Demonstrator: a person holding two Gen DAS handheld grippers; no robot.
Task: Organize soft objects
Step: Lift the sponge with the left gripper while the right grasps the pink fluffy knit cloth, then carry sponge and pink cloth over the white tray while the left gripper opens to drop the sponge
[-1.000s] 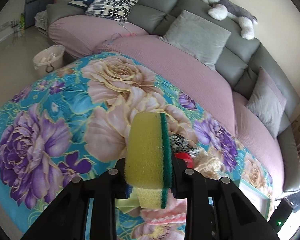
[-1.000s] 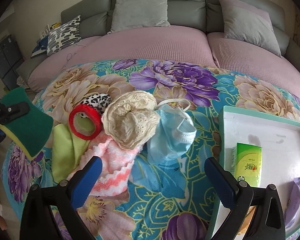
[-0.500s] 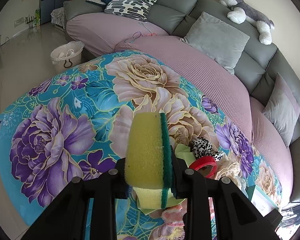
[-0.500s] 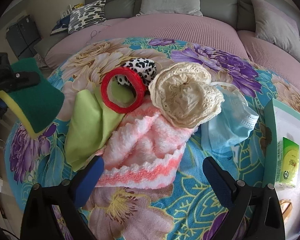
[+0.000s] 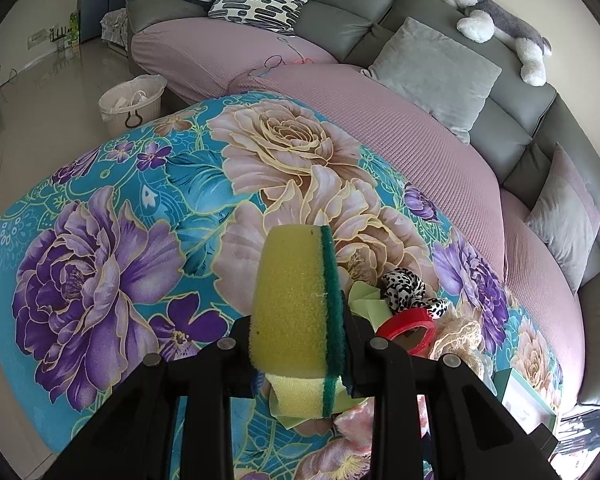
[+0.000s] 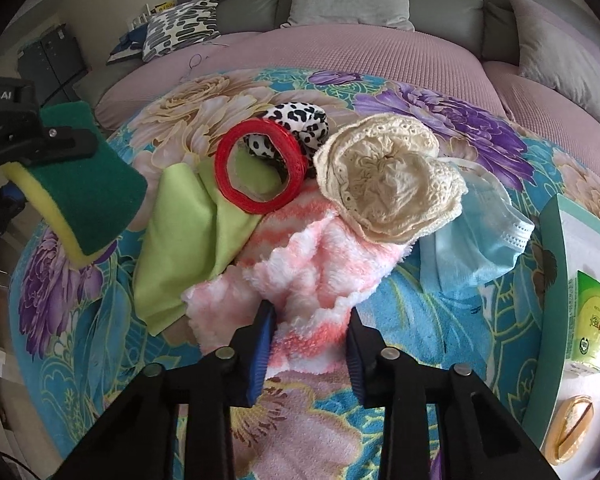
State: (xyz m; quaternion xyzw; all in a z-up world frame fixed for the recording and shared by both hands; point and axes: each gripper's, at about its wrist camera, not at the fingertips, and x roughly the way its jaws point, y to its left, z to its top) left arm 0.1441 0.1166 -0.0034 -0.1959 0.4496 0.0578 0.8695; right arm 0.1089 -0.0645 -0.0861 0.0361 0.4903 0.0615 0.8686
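My left gripper (image 5: 298,332) is shut on a yellow sponge with a green scouring face (image 5: 292,300), held in the air over the flowered blanket; the same sponge (image 6: 96,200) shows at the left of the right wrist view. My right gripper (image 6: 308,340) is closing its jaws, and the blue pads pinch the near edge of the pink-and-white fluffy towel (image 6: 320,264). Around the towel lie a green cloth (image 6: 188,240), a red ring (image 6: 260,205), a leopard-print scrunchie (image 6: 300,118), a cream lace hat (image 6: 388,184) and a blue face mask (image 6: 480,248).
A teal-rimmed white tray (image 6: 552,240) at the right holds a green tissue pack (image 6: 588,320). Behind the blanket runs a pink-covered grey sofa (image 5: 420,152) with cushions and a plush dog (image 5: 500,20). A white basket (image 5: 132,100) stands on the floor at the left.
My right gripper moved left and down from the mask to the pink towel, and its jaws went from wide open to closed on the towel's edge. The left gripper kept hold of the sponge.
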